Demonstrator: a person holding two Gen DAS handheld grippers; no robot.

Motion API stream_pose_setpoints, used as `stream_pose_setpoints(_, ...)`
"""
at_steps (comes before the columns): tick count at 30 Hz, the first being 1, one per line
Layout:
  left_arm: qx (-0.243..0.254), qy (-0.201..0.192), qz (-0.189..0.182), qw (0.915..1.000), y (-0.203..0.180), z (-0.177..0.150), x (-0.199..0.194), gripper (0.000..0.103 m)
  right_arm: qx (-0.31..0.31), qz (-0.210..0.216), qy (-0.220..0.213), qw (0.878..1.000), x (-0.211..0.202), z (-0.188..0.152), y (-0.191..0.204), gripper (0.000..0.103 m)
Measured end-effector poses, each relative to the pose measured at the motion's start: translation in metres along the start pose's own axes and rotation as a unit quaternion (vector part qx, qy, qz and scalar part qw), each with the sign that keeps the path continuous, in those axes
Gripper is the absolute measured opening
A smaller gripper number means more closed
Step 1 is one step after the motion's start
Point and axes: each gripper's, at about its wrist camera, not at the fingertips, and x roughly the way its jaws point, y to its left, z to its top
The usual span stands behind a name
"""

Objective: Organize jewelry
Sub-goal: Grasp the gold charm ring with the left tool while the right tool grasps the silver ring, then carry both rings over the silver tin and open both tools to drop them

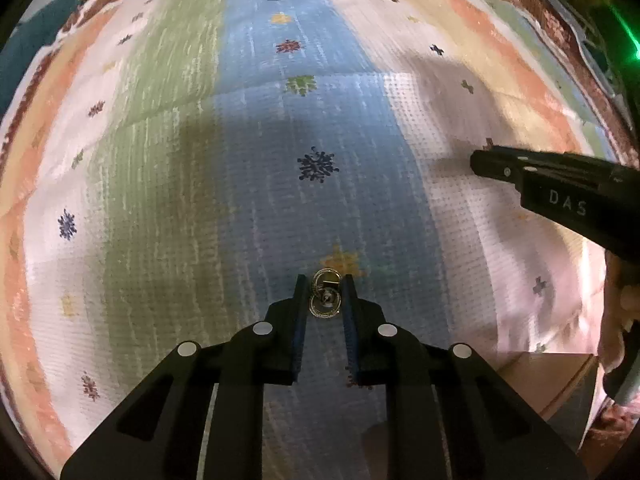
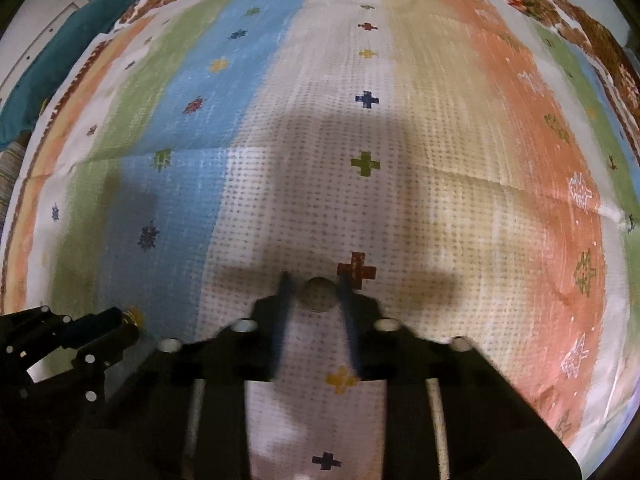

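Fingers (image 1: 301,312) of left gripper (image 1: 325,286) parted, blue-padded, flanking a small cluster of metal rings (image 1: 325,298) on the blue stripe of a striped cloth (image 1: 168,168). Rings between the pads near the tips — whether touching either pad, cannot tell; a gap visible on both sides, so released rather than clamped. Just beyond the tips, a yellow-orange flower print (image 1: 342,260); farther up the same stripe, a dark blue flower print (image 1: 317,165). Off to the right, well apart from the rings, right gripper (image 1: 478,162) seen from the side, tip low over the white dotted stripe, lettering "DAS" on its body. At lower right, a corner of a cardboard box (image 1: 548,380) past the cloth's edge.

From the right wrist view, left to right: left gripper (image 2: 130,320) at lower left over the blue stripe, something yellow at its tip, too small to identify. Toward centre, right gripper (image 2: 314,280) blurred, fingers (image 2: 285,292) spread, a round grey disc-like item (image 2: 318,294) between them on the white stripe — contact not discernible, item's identity unclear in the blur. Just right of the tips, a red cross print (image 2: 357,270).
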Motion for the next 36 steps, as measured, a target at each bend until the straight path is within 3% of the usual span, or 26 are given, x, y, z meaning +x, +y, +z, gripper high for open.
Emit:
stream_pose_setpoints(16,-0.001,-0.018,-0.006,0.9998,-0.002,-0.013,-0.036,0.016,0.004,-0.008,-0.036,0.999,-0.043,-0.020,-0.007,0.020)
stream_pose_setpoints(24,-0.008,-0.050,-0.020,0.9985,-0.012,-0.019,-0.074,0.016,0.031,0.007,-0.052,0.998,-0.068,-0.037,-0.012,0.020)
stream_pose_setpoints(36,-0.003,-0.114,-0.040,0.9927,-0.035,-0.040,-0.138,0.016,0.010,0.019,-0.091,0.996,-0.112,-0.064,0.000,0.020)
